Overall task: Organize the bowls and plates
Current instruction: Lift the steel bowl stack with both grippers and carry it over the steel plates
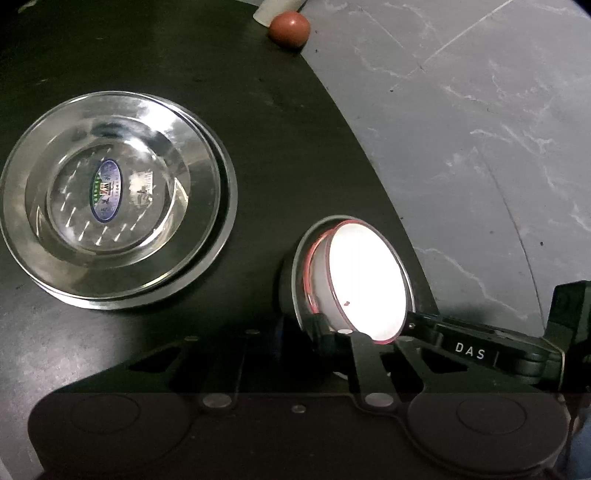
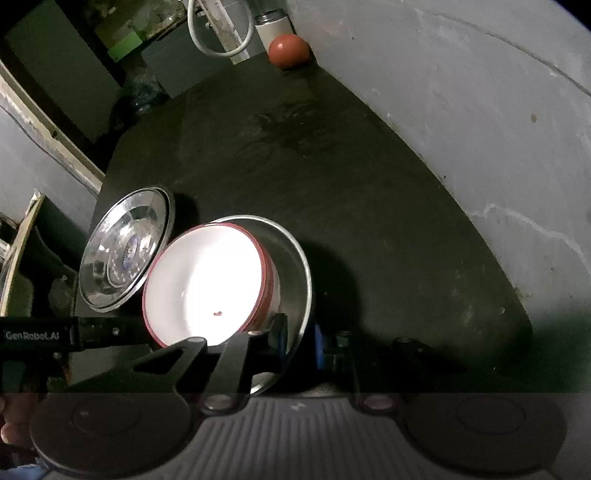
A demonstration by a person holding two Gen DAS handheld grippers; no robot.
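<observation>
I have both grippers on the same nested pair: a white bowl with a red rim point(image 2: 207, 284) sitting tilted inside a steel bowl point(image 2: 295, 266), at the near right edge of the dark table point(image 1: 295, 147). My left gripper point(image 1: 338, 334) is clenched on the near rim, one finger outside the steel wall and the other over the white bowl's lip, though which wall it truly pinches is hard to read. My right gripper point(image 2: 255, 339) reaches in from the opposite side and straddles the steel bowl's rim; I cannot tell whether it has closed. The relation that matters is where the stack goes: the steel plates point(image 1: 114, 195), two nested with a sticker in the top one, lie to the left of the bowls and well clear across bare tabletop. Only a reddish ball point(image 1: 289, 28) and a white cup point(image 1: 275, 11) share the surface, far off at the back edge. The bowls' tilt looks like the main risk.
</observation>
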